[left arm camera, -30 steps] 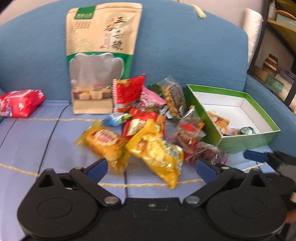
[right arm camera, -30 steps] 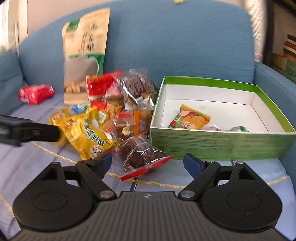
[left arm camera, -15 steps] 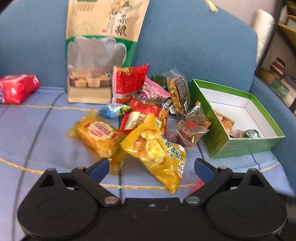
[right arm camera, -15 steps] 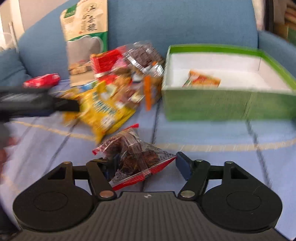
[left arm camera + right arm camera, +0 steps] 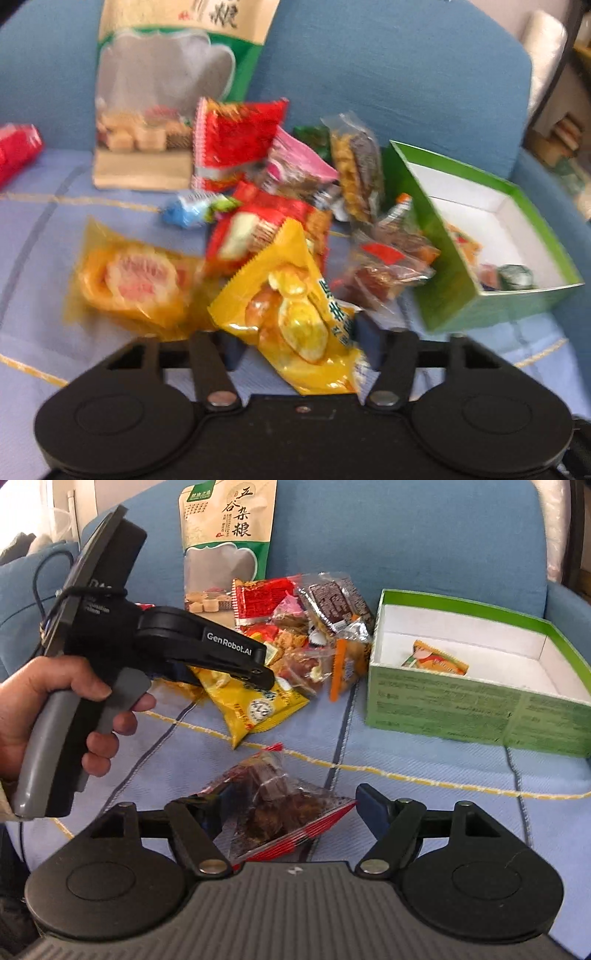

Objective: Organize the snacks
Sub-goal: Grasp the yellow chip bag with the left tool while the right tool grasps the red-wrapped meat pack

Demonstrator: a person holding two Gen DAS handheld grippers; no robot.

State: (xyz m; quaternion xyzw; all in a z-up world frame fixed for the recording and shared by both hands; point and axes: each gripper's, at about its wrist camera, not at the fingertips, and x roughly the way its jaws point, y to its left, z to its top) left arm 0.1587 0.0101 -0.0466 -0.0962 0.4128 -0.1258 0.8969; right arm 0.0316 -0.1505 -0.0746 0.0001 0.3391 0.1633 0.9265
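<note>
Right gripper (image 5: 290, 808) clenched on clear red-edged packet of dark brown snack (image 5: 280, 812), packet lifted above blue sofa seat (image 5: 424, 812), near and left of green box (image 5: 480, 716).

Left gripper (image 5: 299, 343) closed onto yellow snack bag (image 5: 295, 314); bag's near end pinched between fingers, far end pointing at snack pile (image 5: 288, 192).

Green box right of pile, orange packet (image 5: 436, 659) inside.

Tall grain pouch (image 5: 229, 542) leaning on sofa backrest, far left.
</note>
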